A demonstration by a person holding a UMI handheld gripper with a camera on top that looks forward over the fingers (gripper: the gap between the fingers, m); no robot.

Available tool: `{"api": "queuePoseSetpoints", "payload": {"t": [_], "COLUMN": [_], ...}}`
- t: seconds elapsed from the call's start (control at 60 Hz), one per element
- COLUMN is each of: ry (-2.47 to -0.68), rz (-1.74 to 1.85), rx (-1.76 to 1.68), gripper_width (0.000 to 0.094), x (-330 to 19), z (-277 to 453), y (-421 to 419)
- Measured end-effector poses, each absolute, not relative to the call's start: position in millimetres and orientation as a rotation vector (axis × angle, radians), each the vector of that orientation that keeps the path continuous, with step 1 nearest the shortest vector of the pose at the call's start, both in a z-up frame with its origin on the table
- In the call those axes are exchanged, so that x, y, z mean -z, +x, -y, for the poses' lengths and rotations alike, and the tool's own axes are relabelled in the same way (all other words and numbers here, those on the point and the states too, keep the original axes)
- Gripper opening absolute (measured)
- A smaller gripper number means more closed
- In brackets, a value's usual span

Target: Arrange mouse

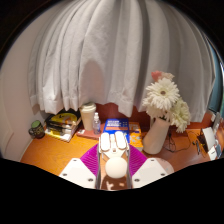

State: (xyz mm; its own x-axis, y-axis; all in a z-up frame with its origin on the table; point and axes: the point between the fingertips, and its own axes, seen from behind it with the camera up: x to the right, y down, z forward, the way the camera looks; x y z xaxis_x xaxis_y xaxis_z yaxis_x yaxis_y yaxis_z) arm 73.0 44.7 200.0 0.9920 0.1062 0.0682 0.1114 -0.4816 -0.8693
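Observation:
A white computer mouse (116, 158) sits between my gripper's fingers (116, 170), its two buttons pointing forward. The magenta pads (90, 158) press against both of its sides, so the gripper is shut on it. The mouse appears to be held above the orange table (60, 152). Its underside is hidden, so I cannot tell whether it touches the table.
A white vase (156, 134) with white flowers (162, 97) stands ahead to the right. A blue box (115, 125), a small bottle (89, 116) and a stack of books (63, 123) line the back edge under a white curtain (100, 50).

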Motion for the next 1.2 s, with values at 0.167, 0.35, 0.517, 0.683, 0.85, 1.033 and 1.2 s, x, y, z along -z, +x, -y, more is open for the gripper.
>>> {"api": "queuePoseSetpoints", "payload": {"t": [0.167, 0.35, 0.517, 0.683, 0.85, 1.033, 1.2], "ry": [-2.150, -2.315, -2.419, -2.414, -2.448, -2.416, -2.331], "rz": [0.012, -0.051, -0.051, -0.068, -0.068, -0.029, 0.005], "rx": [0.075, 0.072, 0.046, -0.003, 0.058, 0.040, 0.067], "gripper_width": [0.0353, 0.0354, 0.0353, 0.0420, 0.0528, 0.0696, 0.0843], "x": [-154.8, -57.4, 2.1, 8.8, 6.9, -32.5, -101.6], "z": [-43.2, -42.5, -40.1, -41.8, -41.5, -37.6, -26.0], "y": [213.3, 283.3, 296.6, 296.0, 299.0, 266.1, 224.8]}}
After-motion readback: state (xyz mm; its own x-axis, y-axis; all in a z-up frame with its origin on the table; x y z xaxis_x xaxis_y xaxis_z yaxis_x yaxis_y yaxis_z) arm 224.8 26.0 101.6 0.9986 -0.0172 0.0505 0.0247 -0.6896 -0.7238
